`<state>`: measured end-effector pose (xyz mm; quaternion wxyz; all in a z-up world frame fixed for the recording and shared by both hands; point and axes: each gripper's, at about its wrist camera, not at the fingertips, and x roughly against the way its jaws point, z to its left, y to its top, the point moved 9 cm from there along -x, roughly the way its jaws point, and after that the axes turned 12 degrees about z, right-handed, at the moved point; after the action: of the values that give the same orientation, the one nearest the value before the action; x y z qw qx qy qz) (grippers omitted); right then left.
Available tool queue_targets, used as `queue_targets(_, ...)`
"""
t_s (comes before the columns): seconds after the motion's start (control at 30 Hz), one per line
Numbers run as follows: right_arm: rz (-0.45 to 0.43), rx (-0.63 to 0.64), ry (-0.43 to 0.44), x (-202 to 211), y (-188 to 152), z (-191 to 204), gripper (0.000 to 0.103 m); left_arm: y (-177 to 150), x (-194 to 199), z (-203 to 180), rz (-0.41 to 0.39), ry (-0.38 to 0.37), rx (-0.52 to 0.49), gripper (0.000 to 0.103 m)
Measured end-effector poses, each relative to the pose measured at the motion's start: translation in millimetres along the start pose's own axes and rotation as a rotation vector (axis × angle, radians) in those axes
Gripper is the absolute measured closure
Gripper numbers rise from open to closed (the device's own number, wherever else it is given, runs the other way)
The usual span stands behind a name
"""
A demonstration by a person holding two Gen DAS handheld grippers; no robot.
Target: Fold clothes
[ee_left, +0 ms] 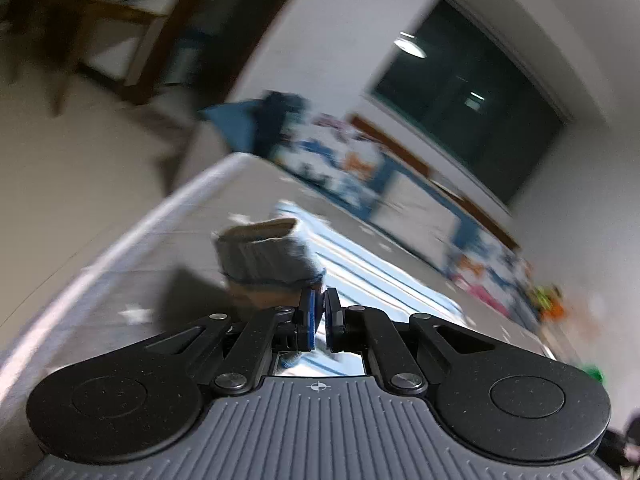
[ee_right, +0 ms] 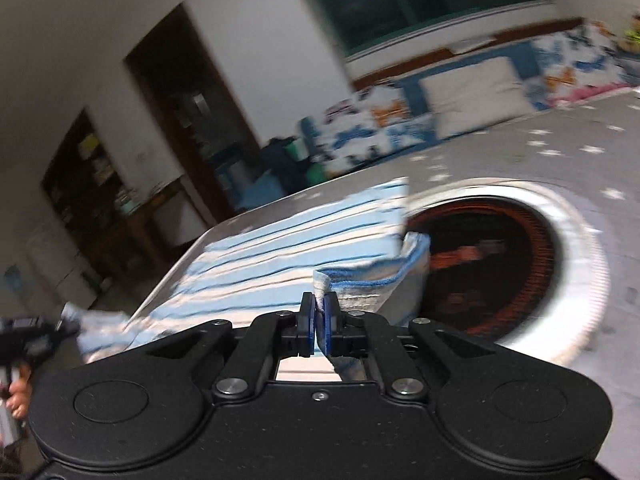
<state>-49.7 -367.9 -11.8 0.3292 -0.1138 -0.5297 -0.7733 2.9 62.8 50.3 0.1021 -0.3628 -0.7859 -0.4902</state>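
Observation:
A blue-and-white striped garment (ee_right: 296, 248) lies spread on a grey star-patterned surface (ee_right: 520, 152). My right gripper (ee_right: 319, 308) is shut on a pinched fold of its blue-trimmed edge, which is lifted off the surface. In the left wrist view the same garment (ee_left: 372, 264) runs ahead, and my left gripper (ee_left: 319, 312) is shut on its edge. A bunched grey-blue part with a tan inside (ee_left: 260, 256) stands up just beyond the pads. The left gripper (ee_right: 28, 340), held by a hand (ee_right: 18, 398), shows at the far left of the right wrist view. Both views are blurred.
A round opening with a white rim (ee_right: 576, 248) and a dark orange inside sits in the surface right of the garment. Butterfly-patterned cushions (ee_right: 384, 124) and a pale pillow (ee_right: 476, 92) line the far edge under a dark window (ee_left: 468, 108). The surface's rounded edge (ee_left: 132, 232) drops to the floor at left.

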Motion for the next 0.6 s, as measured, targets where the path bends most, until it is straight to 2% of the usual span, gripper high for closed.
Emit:
queue_targets(0.07,0.029,0.053,0.015,-12,-3,17,0.098,-6,-8,-15,0.028,-0.026,-0.06,0.098)
queue_targets(0.2,0.102,0.121,0.036,-33,-19,44,0.098,-35,-41,-43,0.168,-0.069,-0.203,0.097)
queue_targets(0.33,0.186,0.183,0.05,-42,-43,60,0.093,-57,-62,-48,0.275,-0.073,-0.283,0.094)
queue_targets(0.4,0.222,0.2,0.063,-40,-51,64,0.089,-65,-68,-46,0.318,-0.082,-0.317,0.088)
queue_targets(0.5,0.232,0.232,0.058,-26,-54,67,0.085,-60,-68,-38,0.303,-0.067,-0.336,0.078)
queue_targets(0.6,0.22,0.234,0.049,-12,-45,65,0.084,-51,-66,-25,0.283,-0.049,-0.317,0.077)
